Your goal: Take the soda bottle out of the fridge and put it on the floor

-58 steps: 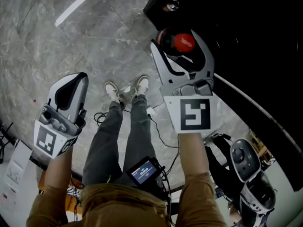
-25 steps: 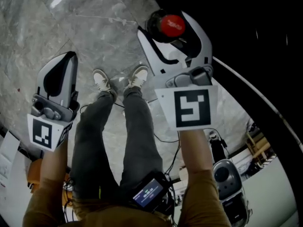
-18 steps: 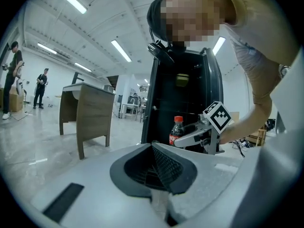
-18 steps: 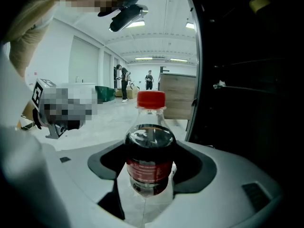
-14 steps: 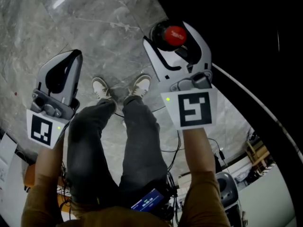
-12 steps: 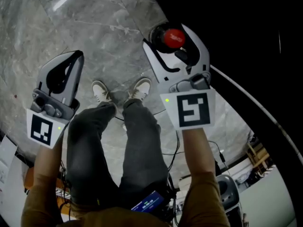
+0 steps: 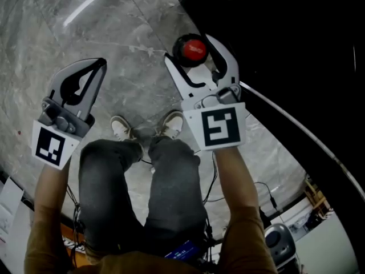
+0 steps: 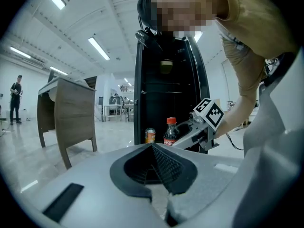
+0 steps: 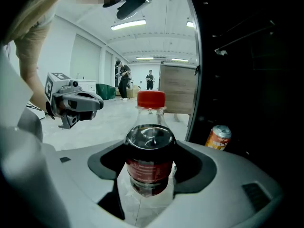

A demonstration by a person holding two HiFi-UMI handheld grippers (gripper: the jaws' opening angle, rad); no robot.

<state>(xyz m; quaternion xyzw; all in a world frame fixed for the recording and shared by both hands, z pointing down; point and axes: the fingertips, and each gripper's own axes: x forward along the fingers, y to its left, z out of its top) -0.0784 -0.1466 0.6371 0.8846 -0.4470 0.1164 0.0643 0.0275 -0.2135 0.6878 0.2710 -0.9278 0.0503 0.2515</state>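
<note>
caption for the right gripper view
Right gripper holds an upright red-capped soda bottle beside the dark fridge, an orange can nearby.

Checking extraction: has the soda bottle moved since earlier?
Yes. The soda bottle, in the right gripper, shifted left, off the fridge front and over the floor.

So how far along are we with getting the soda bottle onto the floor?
Done: the soda bottle is out of the black fridge, over the grey floor in the head view. In hand: the right gripper is shut on its body; the left gripper is shut and empty. Left: set it down and release; whether its base touches the floor cannot be told.
</note>
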